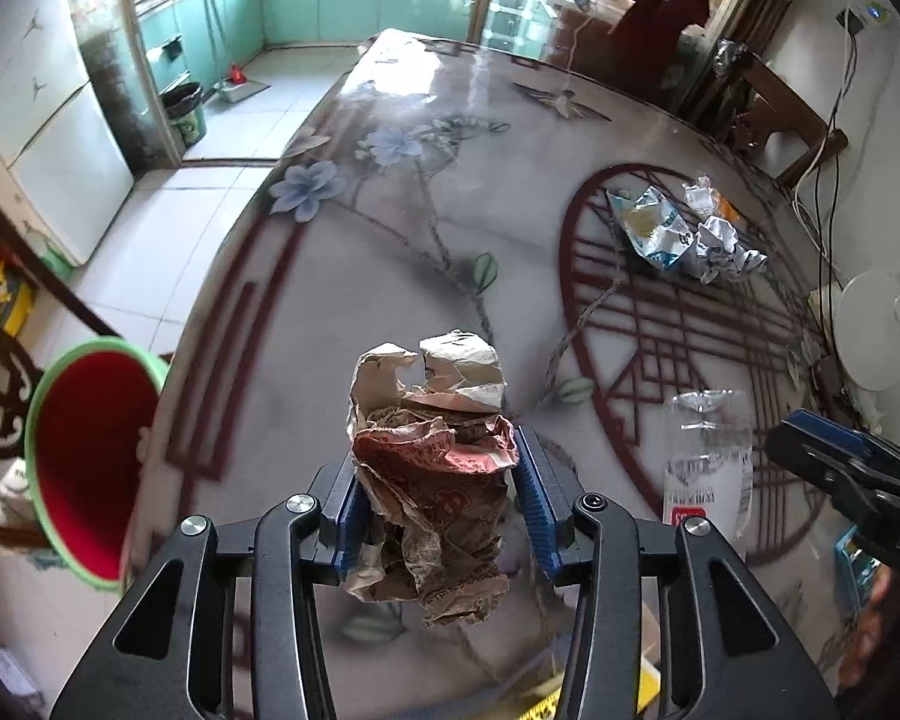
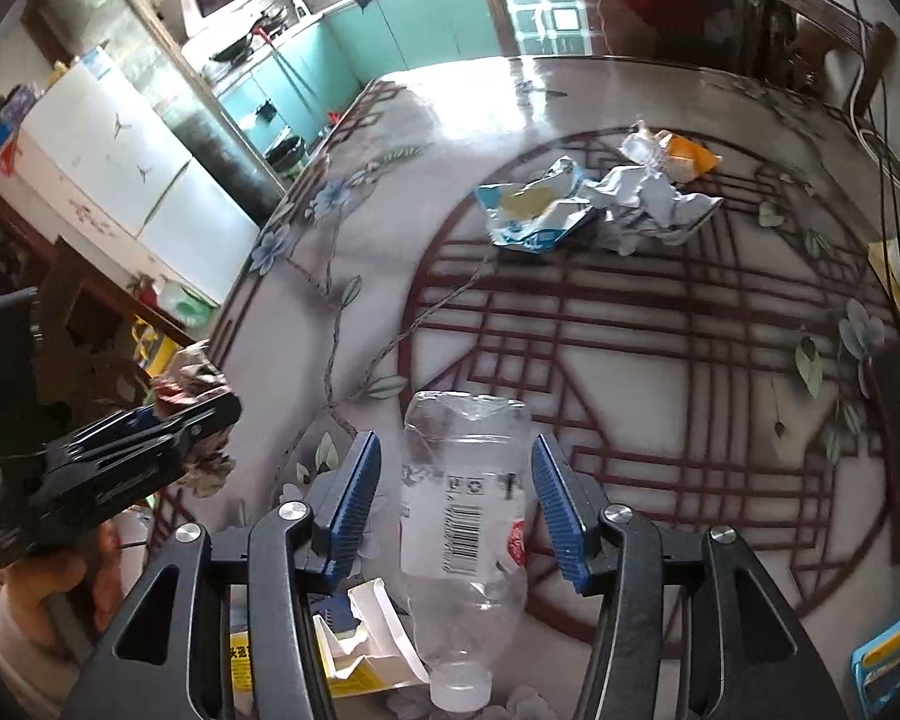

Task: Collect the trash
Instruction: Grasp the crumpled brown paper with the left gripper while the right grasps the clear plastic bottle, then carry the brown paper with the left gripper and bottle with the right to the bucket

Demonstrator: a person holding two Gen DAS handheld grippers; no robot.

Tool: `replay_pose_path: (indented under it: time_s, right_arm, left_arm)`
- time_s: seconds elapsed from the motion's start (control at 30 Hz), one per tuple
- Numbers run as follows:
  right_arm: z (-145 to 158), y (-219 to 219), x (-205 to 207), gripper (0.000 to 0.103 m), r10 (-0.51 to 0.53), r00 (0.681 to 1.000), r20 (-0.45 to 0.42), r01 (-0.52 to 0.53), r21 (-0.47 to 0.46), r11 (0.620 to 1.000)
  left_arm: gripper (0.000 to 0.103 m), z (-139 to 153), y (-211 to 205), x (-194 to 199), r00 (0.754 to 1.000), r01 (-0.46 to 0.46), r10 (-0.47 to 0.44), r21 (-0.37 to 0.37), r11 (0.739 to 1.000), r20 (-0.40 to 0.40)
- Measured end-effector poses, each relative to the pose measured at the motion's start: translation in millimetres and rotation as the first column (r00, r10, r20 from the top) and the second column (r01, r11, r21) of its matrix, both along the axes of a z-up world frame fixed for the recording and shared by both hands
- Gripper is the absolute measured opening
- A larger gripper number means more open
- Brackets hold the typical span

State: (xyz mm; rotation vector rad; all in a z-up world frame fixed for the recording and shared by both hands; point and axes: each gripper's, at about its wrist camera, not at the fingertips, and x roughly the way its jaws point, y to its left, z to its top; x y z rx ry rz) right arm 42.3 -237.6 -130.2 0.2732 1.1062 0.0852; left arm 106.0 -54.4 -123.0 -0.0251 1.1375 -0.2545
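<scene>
My left gripper is shut on a crumpled brown and red paper wrapper and holds it above the table near its left edge. A red bin with a green rim stands below the table edge to the left. My right gripper is open, with a crushed clear plastic bottle lying between its blue pads, cap towards me, untouched by them. The bottle also shows in the left wrist view. A blue and white snack bag and crumpled white paper lie further across the table.
The round glass table has a flower and lattice print. An opened white and yellow carton lies by the bottle cap. An orange wrapper sits by the paper. A white round object and cables are at the right edge.
</scene>
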Motion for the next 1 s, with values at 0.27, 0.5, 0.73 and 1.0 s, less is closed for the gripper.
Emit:
replay_pose_path:
  time_s: [0.27, 0.5, 0.73, 1.0]
  right_arm:
    - [-15.7, 10.6, 3.1, 0.056, 0.011, 0.999, -0.048, -0.012, -0.028, 1.000]
    - [-40.1, 14.9, 4.0, 0.056, 0.008, 0.993, -0.114, -0.012, -0.034, 0.999]
    - [-60.8, 23.2, 0.5, 0.056, 0.038, 0.983, -0.180, -0.045, -0.038, 0.998]
    - [-81.6, 35.1, -5.7, 0.059, 0.070, 0.971, -0.227, -0.091, -0.082, 0.992]
  left_arm:
    - [0.043, 4.9, 12.4, -14.4, 0.999, -0.036, 0.036, -0.019, 0.999, 0.010]
    - [0.044, 7.4, 22.2, -23.9, 0.999, -0.046, 0.046, -0.023, 0.999, 0.012]
    - [0.044, 4.4, 37.1, -35.2, 0.997, -0.077, 0.077, -0.023, 0.997, -0.001]
    - [0.044, 2.7, 45.6, -43.5, 0.995, -0.096, 0.096, -0.022, 0.995, -0.010]
